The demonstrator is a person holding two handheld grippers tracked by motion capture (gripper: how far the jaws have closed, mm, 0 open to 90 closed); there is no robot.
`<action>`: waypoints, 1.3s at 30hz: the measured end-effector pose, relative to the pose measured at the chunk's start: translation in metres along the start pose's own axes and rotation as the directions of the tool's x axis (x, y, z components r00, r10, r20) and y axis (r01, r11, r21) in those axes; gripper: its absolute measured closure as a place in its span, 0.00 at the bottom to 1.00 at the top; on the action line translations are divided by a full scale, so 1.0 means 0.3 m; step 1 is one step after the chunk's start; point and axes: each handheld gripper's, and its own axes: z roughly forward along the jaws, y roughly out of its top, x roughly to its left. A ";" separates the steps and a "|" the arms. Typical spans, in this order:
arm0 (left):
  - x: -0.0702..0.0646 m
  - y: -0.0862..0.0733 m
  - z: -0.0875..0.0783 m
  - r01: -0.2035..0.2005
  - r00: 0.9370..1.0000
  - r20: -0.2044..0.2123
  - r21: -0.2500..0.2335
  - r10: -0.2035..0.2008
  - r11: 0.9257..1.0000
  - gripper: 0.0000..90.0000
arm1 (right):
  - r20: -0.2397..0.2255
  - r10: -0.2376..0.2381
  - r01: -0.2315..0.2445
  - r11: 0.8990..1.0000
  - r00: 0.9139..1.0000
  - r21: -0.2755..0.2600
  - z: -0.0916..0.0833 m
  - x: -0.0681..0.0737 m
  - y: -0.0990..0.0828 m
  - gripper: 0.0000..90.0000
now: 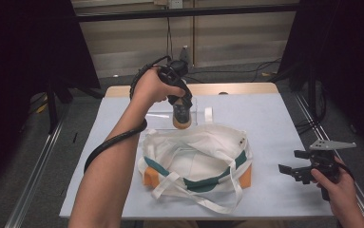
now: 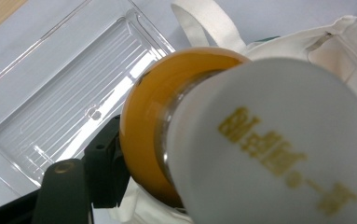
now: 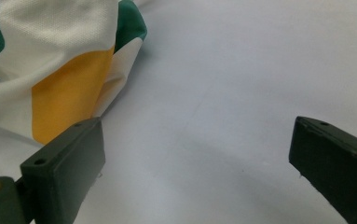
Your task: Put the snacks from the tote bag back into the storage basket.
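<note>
Over the table (image 1: pixel 274 114), left tongs (image 1: pixel 181 113) grip an upright bottle (image 1: pixel 181 118); right tongs (image 1: pixel 297 167) gape.

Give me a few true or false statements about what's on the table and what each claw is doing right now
1. The left claw is holding an orange bottle with a white cap. True.
2. The bottle is already resting inside the bag. False: it is held in the air, between the clear plastic tray and the bag's opening.
3. The right claw grips the bag's strap. False: its jaws stand open and empty over the bare table, to the right of the bag.
4. The tote bag is white with green and orange patches. True.
5. The tray lies on the near side of the bag, next to the person. False: it lies beyond the bag, farther from the person.
</note>
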 end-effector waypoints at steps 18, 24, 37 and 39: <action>0.029 0.021 0.047 0.003 1.000 -0.012 0.008 -0.003 1.000 0.33 | -0.003 -0.004 0.004 1.000 1.000 -0.001 0.000 0.001 0.000 0.04; 0.038 0.029 0.068 -0.004 1.000 -0.015 0.014 0.004 1.000 0.33 | 0.000 -0.004 0.004 1.000 1.000 0.001 0.000 0.001 0.000 0.04; 0.048 0.041 0.108 0.000 1.000 -0.027 0.018 0.001 1.000 0.33 | -0.002 -0.007 0.007 1.000 1.000 0.004 0.001 0.000 -0.001 0.04; 0.048 0.043 0.117 0.001 1.000 -0.022 0.021 0.000 1.000 0.33 | -0.006 -0.003 0.003 1.000 1.000 0.006 0.001 0.001 -0.001 0.04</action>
